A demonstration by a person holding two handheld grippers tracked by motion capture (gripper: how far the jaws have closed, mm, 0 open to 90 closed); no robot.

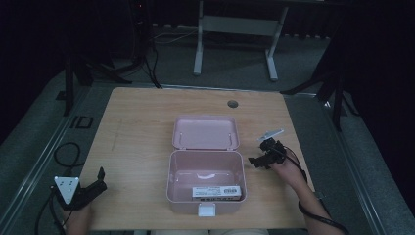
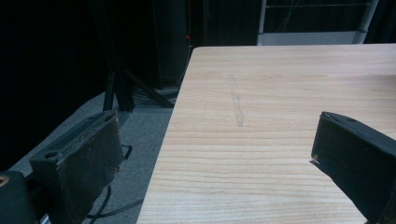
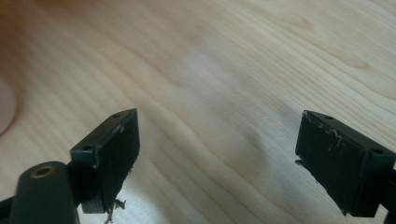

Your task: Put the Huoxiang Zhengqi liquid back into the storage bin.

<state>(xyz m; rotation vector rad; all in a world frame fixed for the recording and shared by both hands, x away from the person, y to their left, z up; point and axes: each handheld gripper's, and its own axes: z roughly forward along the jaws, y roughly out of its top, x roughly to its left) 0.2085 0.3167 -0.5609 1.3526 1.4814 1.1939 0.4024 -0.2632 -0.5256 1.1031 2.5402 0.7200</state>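
Observation:
A pink box stands open in the middle of the wooden table, its lid laid back flat behind it. Inside lie a white label-covered item along the front wall and a white curved piece. My left gripper rests at the table's front left corner, jaws wide apart over bare wood. To the right of the box my right gripper hangs open just above the table, pointing at the box's side; nothing sits between its fingers. A pink edge of the box shows at that view's left.
A round cable hole sits near the table's far edge. Black cables lie on the grey floor to the left. A white desk frame and dark stands are beyond the table. A faint scratch marks the wood.

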